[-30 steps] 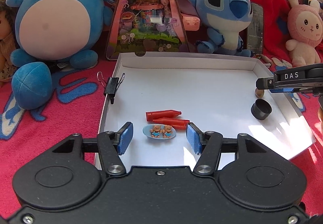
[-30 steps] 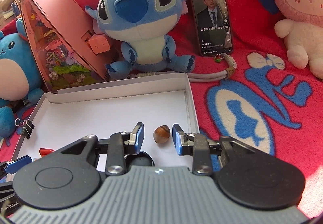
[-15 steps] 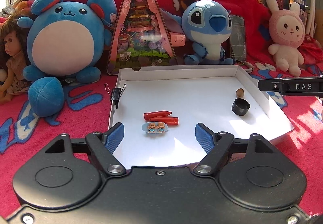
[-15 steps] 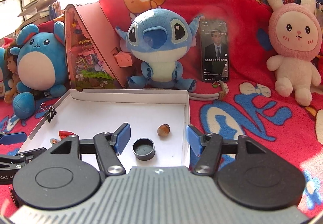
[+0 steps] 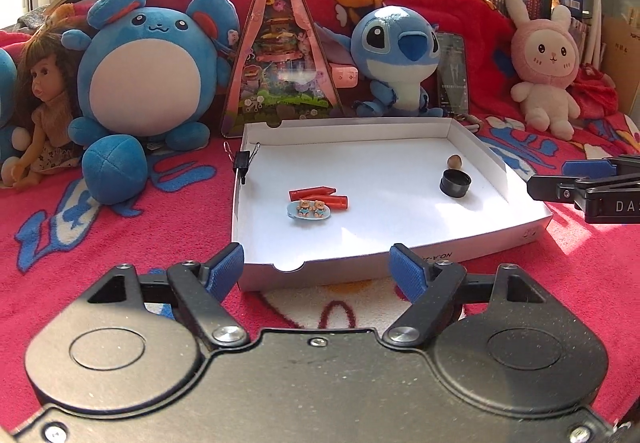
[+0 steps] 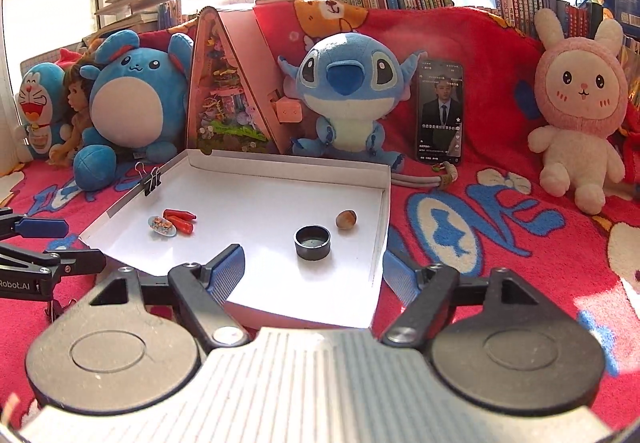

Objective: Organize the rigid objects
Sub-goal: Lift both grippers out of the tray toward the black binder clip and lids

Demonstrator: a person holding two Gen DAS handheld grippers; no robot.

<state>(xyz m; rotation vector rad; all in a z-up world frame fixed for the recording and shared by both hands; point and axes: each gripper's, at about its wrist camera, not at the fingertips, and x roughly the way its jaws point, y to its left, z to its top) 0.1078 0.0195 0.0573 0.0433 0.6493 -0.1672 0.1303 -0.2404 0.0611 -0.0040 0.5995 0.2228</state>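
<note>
From the left wrist view, the left hand-held gripper [image 5: 318,269] hangs with its blue-padded fingers spread wide and nothing between them, just short of the near wall of the shallow white cardboard tray [image 5: 460,257]. The tray lies on a red fleece blanket with blue and white patterns [image 5: 100,243]. Inside it, toward the left, two red crayon-like sticks [image 5: 318,197] lie side by side, and a small pale blue oval plate with two toy bears [image 5: 309,210] touches their near side. Toward the right wall sit a short black round cap [image 5: 455,183] and, just behind it, a small brown nut [image 5: 455,162]. A black binder clip [image 5: 242,162] grips the tray's left wall. The right hand-held gripper [image 5: 576,181] shows at the right edge, outside the tray.

From the right wrist view, the right hand-held gripper [image 6: 312,273] is also opened wide and empty, poised over the tray's near right corner [image 6: 380,243]. The black cap [image 6: 312,242] sits ahead between the fingers, the nut [image 6: 346,219] just beyond it to the right. The red sticks [image 6: 181,220] and the bear plate [image 6: 162,226] lie at the left side, well apart from the cap. The left gripper [image 6: 38,243] shows at the left edge.
</note>
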